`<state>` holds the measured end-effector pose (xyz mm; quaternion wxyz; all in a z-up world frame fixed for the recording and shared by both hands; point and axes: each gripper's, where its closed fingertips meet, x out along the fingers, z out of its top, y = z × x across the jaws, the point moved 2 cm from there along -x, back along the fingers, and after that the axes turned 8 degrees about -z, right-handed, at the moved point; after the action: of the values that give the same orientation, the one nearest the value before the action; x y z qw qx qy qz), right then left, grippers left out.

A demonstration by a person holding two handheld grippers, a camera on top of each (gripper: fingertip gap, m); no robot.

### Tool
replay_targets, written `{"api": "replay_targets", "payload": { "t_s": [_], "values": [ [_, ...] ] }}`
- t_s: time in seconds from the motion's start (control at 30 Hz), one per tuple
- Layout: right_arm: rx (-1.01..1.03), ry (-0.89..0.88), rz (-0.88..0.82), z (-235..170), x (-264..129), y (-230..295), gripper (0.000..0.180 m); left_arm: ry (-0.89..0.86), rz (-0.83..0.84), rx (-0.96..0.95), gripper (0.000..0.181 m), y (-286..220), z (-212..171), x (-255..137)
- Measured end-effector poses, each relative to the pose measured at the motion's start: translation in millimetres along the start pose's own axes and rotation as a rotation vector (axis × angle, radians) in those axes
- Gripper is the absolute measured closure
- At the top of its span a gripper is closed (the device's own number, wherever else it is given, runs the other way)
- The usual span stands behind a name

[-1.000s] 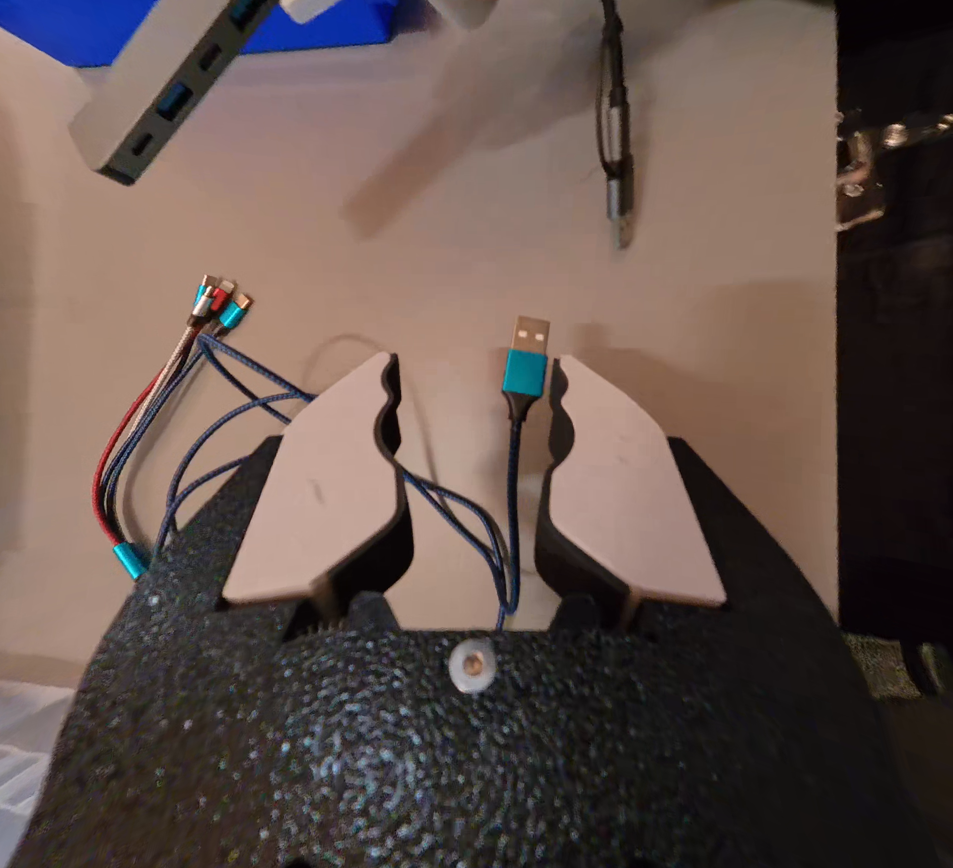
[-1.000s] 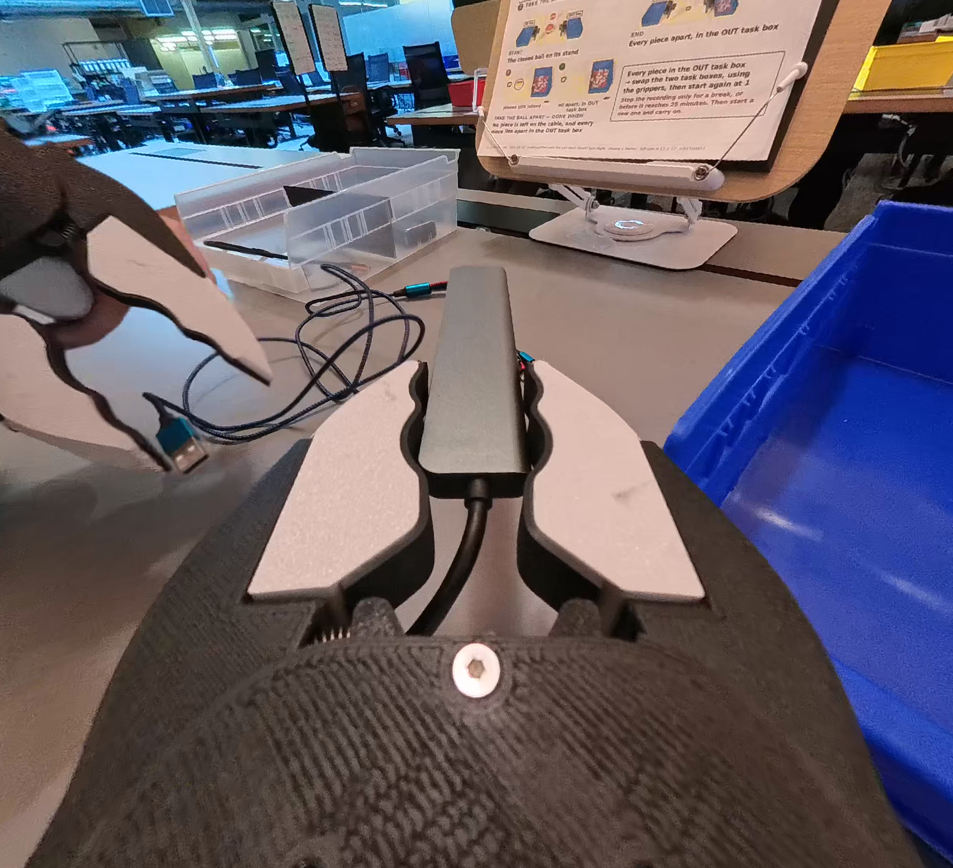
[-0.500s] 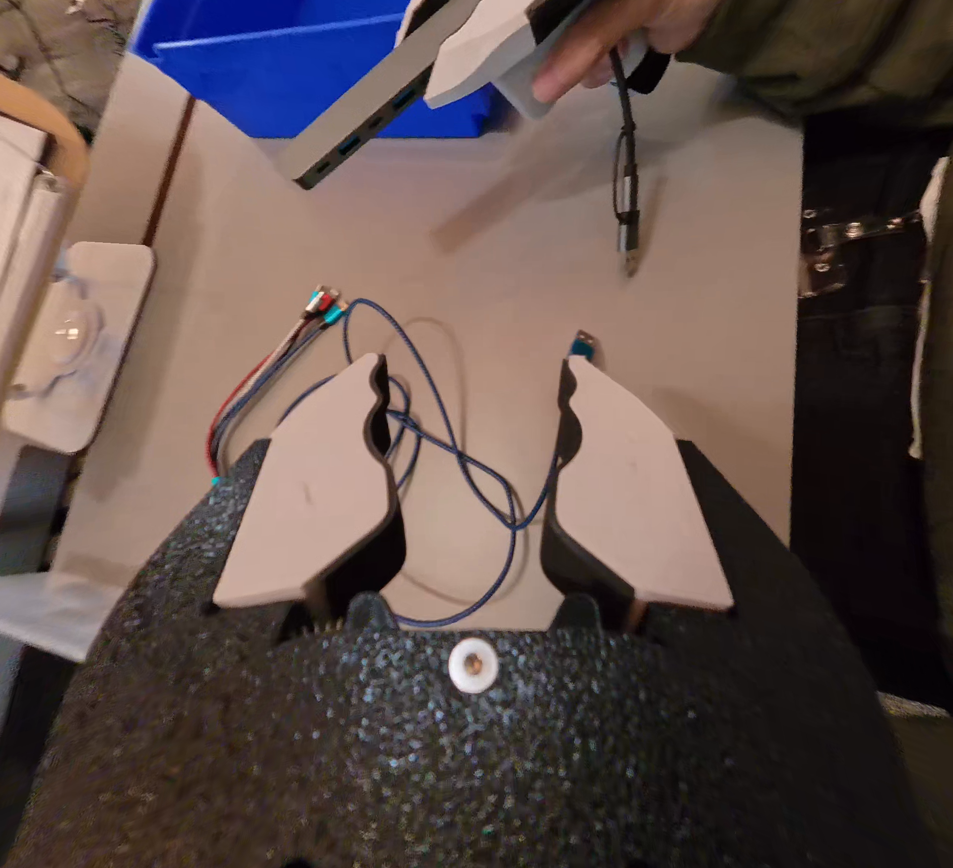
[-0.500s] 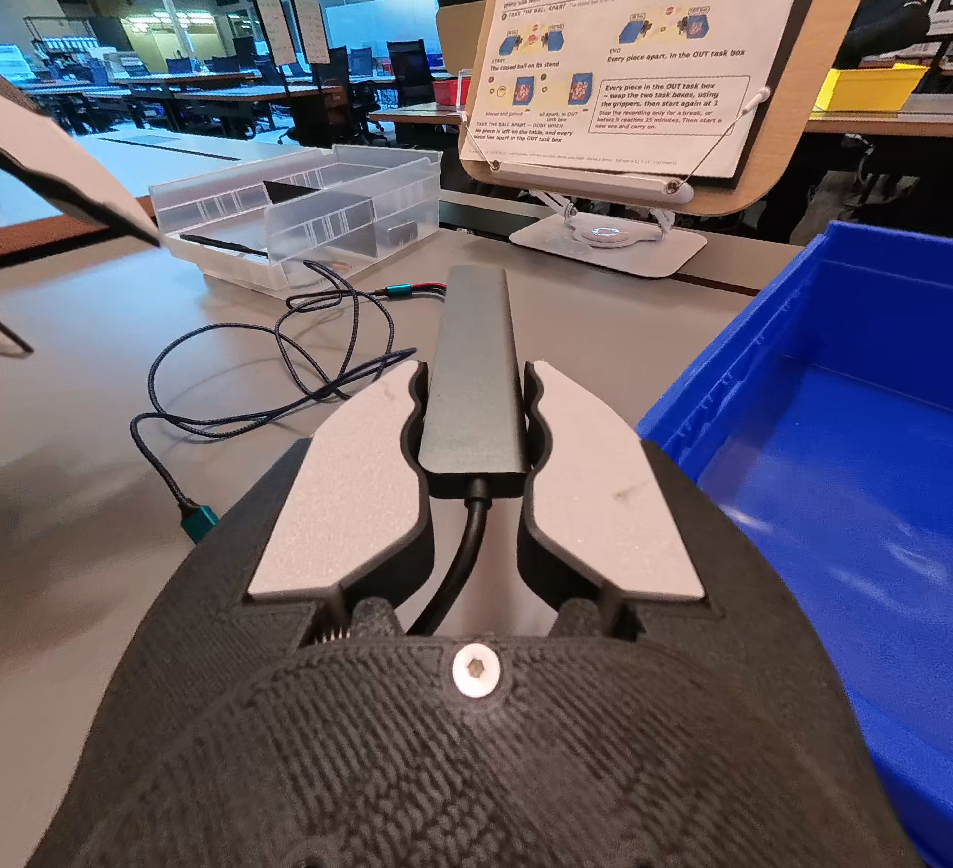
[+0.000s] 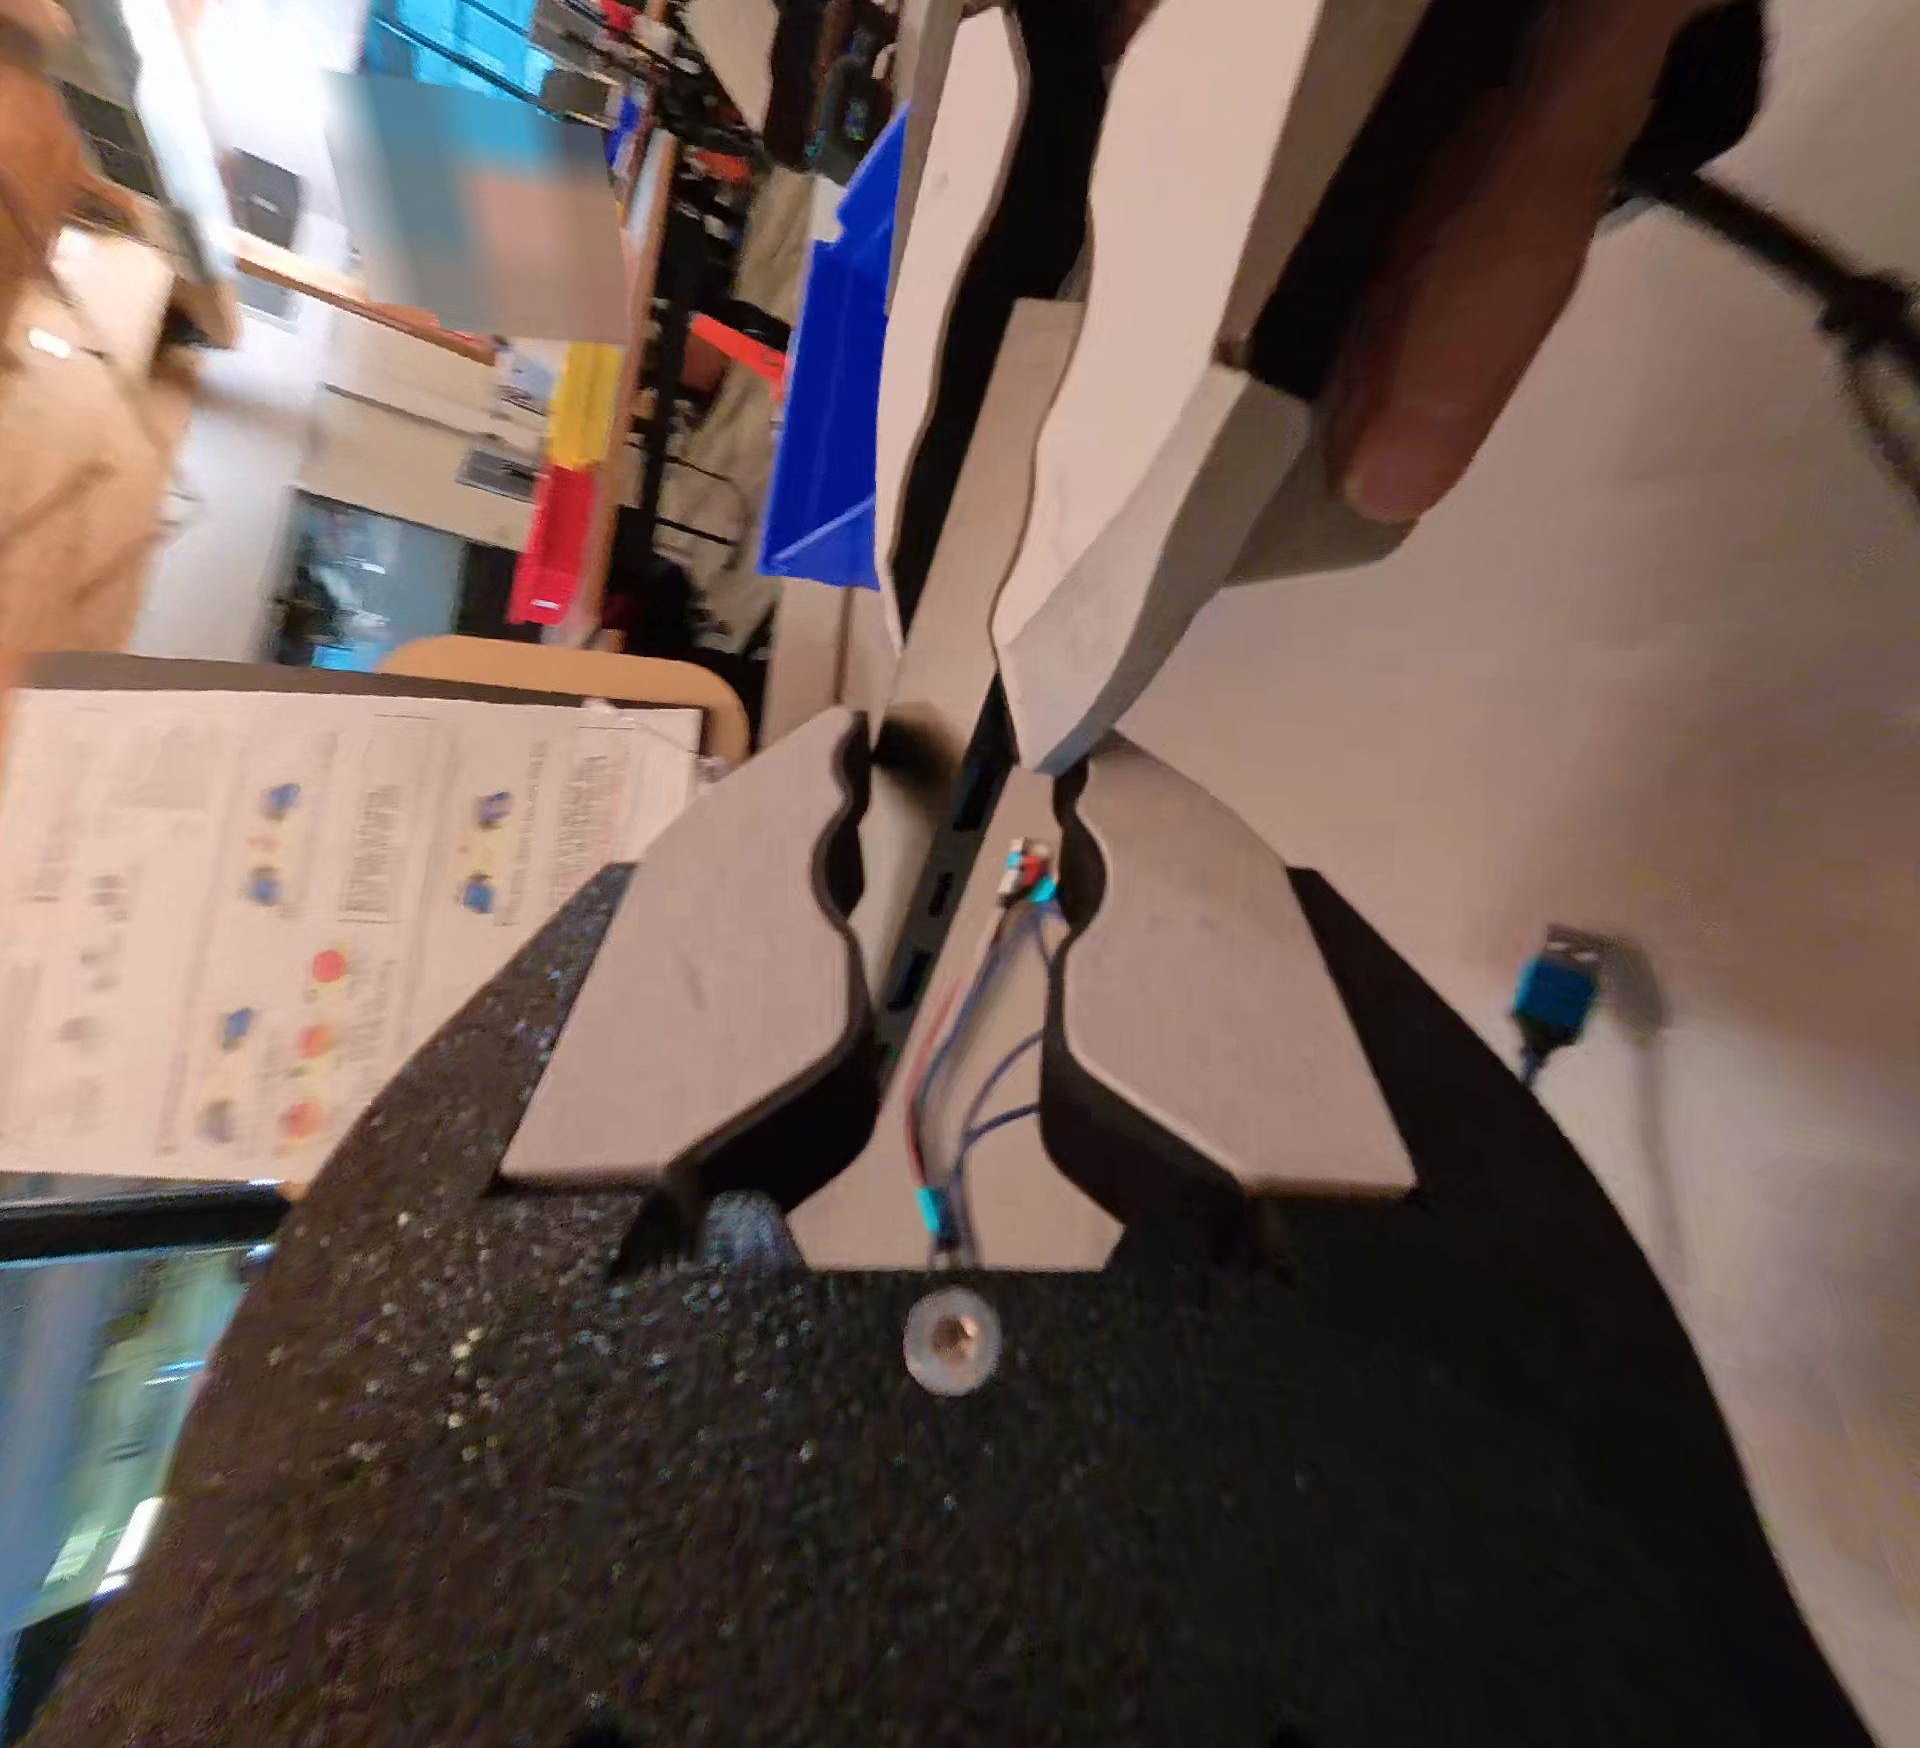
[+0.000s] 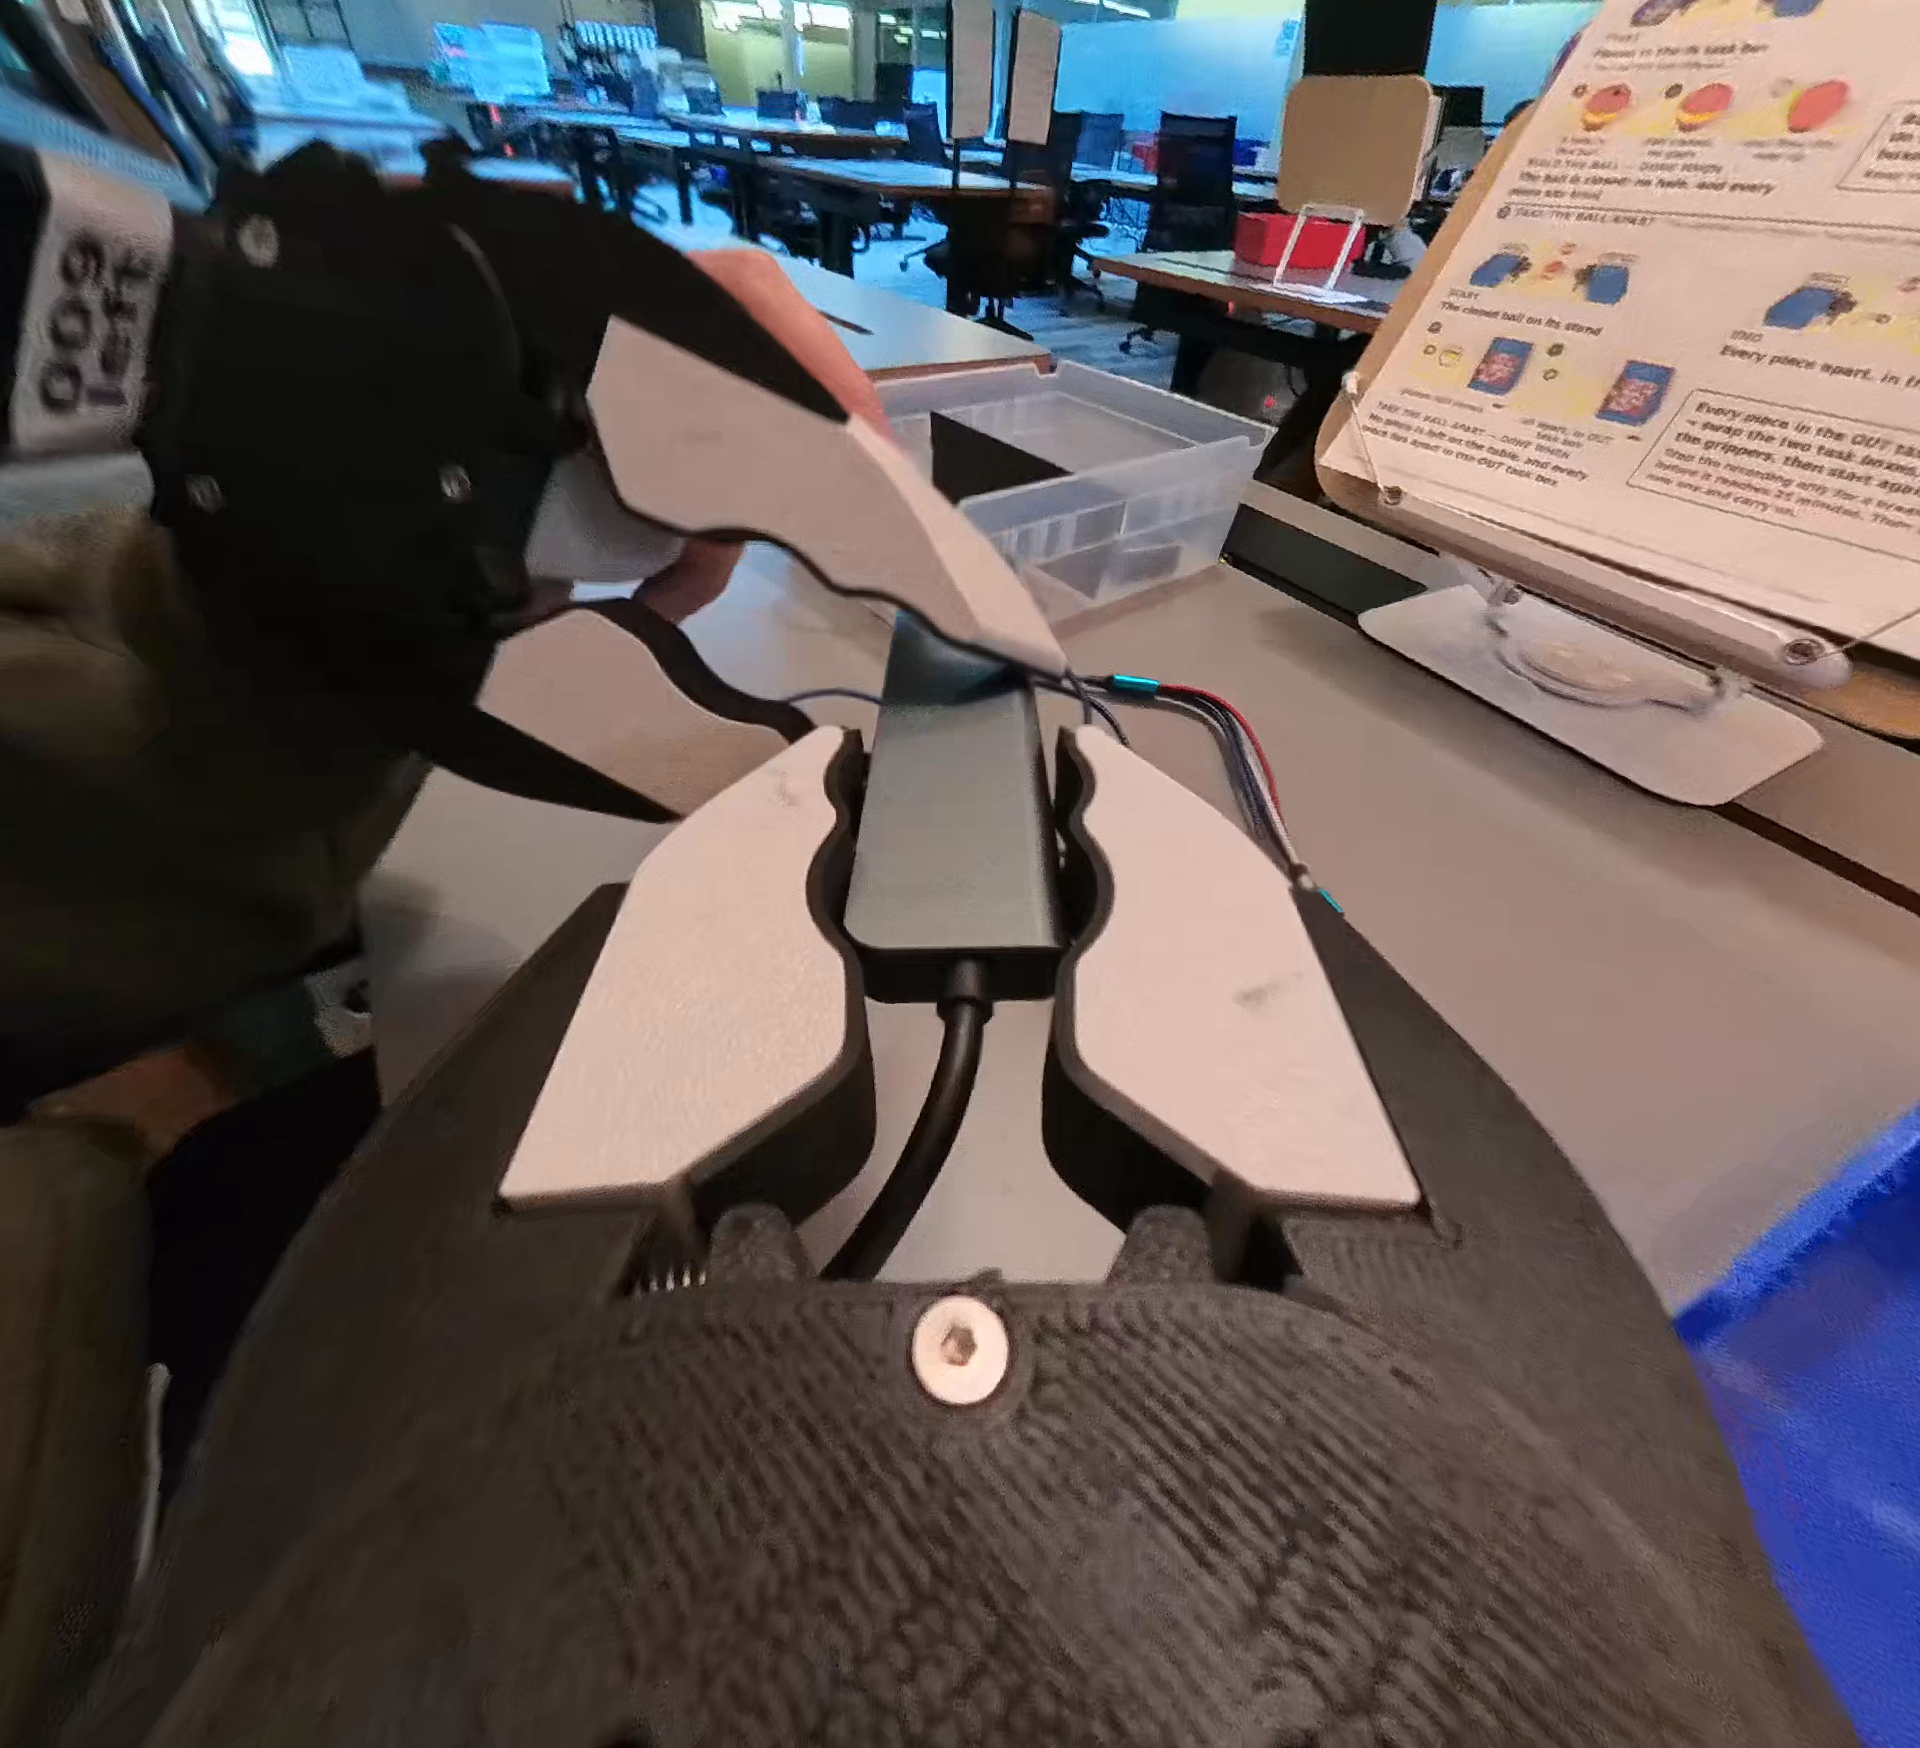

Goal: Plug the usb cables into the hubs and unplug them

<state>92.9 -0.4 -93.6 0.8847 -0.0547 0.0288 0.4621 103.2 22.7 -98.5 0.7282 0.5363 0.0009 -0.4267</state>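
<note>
My right gripper [image 6: 956, 742] is shut on a dark grey USB hub [image 6: 951, 825], held level above the table with its black lead [image 6: 935, 1106] running back between the fingers. In the left wrist view the right gripper [image 5: 966, 690] comes in from the top with the hub [image 5: 935, 898], port side showing. My left gripper [image 5: 961, 763] is open, rolled on its side, its fingers on either side of the hub's free end; it also shows in the right wrist view [image 6: 914, 670]. The cable's teal USB plug [image 5: 1553, 986] lies on the table. Its multi-head ends [image 5: 1023, 867] lie beyond the hub.
A blue bin [image 6: 1818, 1386] stands at the right, an instruction sheet on a stand [image 6: 1662, 296] at the back right, and a clear plastic organiser box [image 6: 1091, 472] at the back. The cable's teal splitter [image 6: 1127, 685] lies by the hub's tip. A person's hand [image 5: 1507, 244] holds the right gripper. The tips of both grippers are at nearly the same place.
My left gripper has risen from over the cable, rolled sideways and come up to the hub's free end, with a narrower jaw gap. The right gripper still holds the hub.
</note>
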Motion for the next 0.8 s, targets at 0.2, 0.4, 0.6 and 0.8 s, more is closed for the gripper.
{"api": "replay_targets", "payload": {
  "t_s": [0.2,0.4,0.6,0.8],
  "values": [
    [0.097,-0.280,0.049,30.5,-16.3,-6.4,0.132,-0.081,0.032,-0.041,0.168,6.3,-2.2,1.6],
    [0.126,-0.573,0.039,59.7,-68.2,-41.0,0.094,-0.337,-0.010,-0.622,0.171,31.5,-17.9,-2.8],
    [0.039,-0.430,-0.172,21.7,-25.5,-42.5,0.096,-0.701,0.032,-1.254,0.171,56.8,-23.5,-9.7],
    [-0.149,-0.303,-0.197,3.8,18.8,-5.1,0.115,-1.013,-0.116,-1.629,0.171,52.6,-16.0,-4.3]
  ]
}}
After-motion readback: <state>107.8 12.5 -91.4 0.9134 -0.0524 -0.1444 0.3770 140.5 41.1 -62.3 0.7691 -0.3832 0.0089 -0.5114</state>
